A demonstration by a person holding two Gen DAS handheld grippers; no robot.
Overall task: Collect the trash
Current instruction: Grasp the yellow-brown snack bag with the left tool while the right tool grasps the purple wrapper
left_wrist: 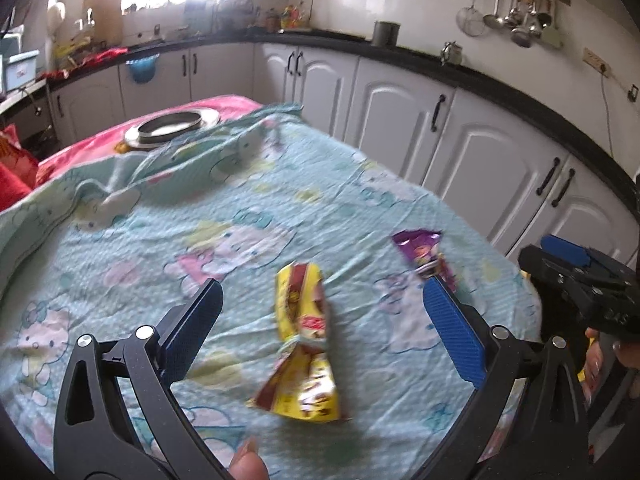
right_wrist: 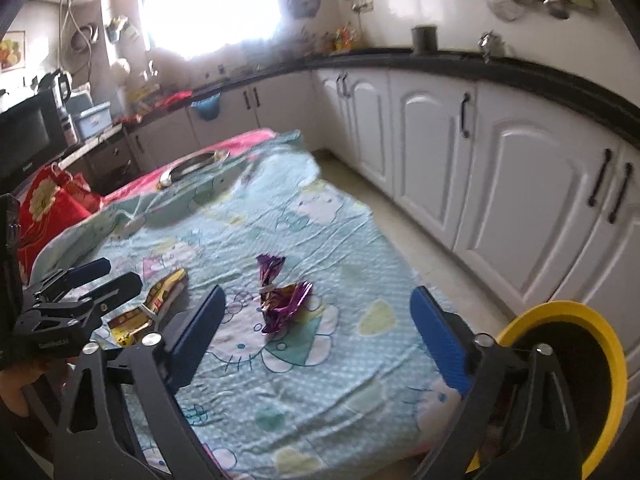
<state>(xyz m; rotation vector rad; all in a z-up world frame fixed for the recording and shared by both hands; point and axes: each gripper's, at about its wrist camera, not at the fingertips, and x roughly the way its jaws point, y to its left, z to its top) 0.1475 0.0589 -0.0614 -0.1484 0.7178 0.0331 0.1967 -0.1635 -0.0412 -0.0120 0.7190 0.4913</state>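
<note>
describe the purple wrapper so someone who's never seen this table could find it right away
Start at the table under the light blue cartoon-print cloth in the middle of the kitchen. Two crumpled wrappers lie on its near end; the purple wrapper is the one closer to the white cabinets. It is shiny purple foil, pinched at the middle, unlike the yellow and red wrapper beside it.

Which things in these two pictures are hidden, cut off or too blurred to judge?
- Yellow bin, right wrist view: gripper arm and picture edge cut it off; its inside is dark.
- Yellow wrapper, right wrist view: left gripper covers part.
- Purple wrapper, left wrist view: a pad covers its lower end.
- Printed text on both wrappers: too blurred.
</note>
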